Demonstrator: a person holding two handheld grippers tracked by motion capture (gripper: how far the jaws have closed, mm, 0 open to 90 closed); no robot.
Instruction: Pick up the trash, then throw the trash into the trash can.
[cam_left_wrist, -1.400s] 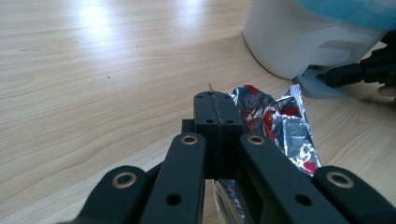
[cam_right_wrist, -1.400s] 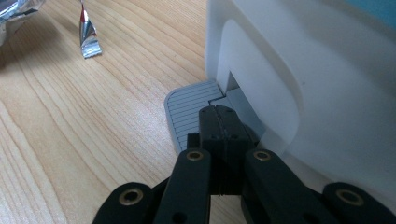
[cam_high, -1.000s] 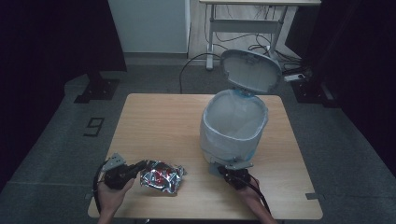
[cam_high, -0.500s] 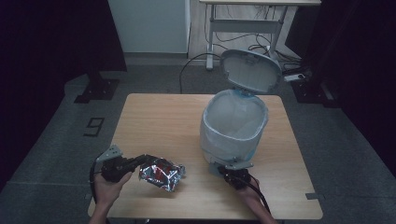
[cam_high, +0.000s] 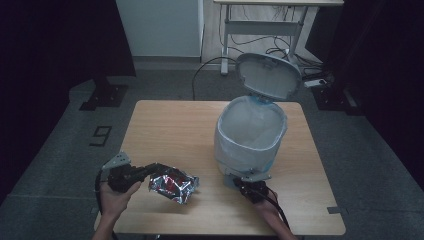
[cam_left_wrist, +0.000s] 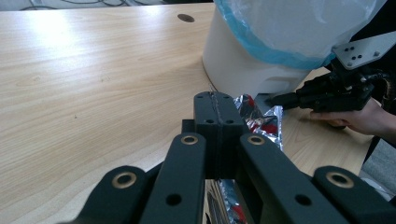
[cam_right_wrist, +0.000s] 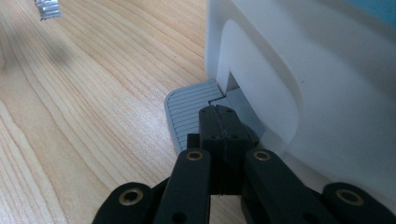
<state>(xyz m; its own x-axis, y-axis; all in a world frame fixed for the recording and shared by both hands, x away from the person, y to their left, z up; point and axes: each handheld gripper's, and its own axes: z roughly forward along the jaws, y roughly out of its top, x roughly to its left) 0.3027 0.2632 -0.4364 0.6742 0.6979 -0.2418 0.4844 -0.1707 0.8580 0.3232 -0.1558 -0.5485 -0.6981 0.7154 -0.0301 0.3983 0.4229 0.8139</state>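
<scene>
Crumpled silver foil wrapper with red print (cam_high: 172, 184) sits near the front left part of the light wooden bench (cam_high: 170, 125), to the left of the bin's base and apart from it. Whether it rests on the wood or is lifted clear cannot be told from the high view. Its left edge is pinched in the left hand-held gripper (cam_high: 154, 169). In the left gripper view that hand-held gripper (cam_left_wrist: 218, 109) has its black jaws pressed together, with the foil (cam_left_wrist: 261, 122) spilling out beyond and below the tips. The left hand (cam_high: 116, 196) holds the tool from the bench's front edge, grey three-cornered plate on top.

White pedal bin lined with a pale plastic bag edged in blue (cam_high: 250, 135) stands on the right half of the bench. Its round white lid (cam_high: 269, 75) is up, tipped back behind the opening.

Right hand-held gripper (cam_high: 248, 184) is at the foot of the bin, front side. In the right gripper view its jaws (cam_right_wrist: 220, 123) are closed flat against each other with nothing between them, and the tips lie on the grey ribbed foot pedal (cam_right_wrist: 189, 112) that juts from the slot in the bin's white base (cam_right_wrist: 299, 84). The right hand (cam_high: 264, 207) comes in from the bench's front edge, cable trailing beside it.

From the left gripper view the right tool and hand (cam_left_wrist: 359, 114) show just past the foil, close against the bin's lower wall.

Beyond the bench: dark grey floor (cam_high: 75, 130) and a white-legged desk frame (cam_high: 280, 25) with cables under it.
</scene>
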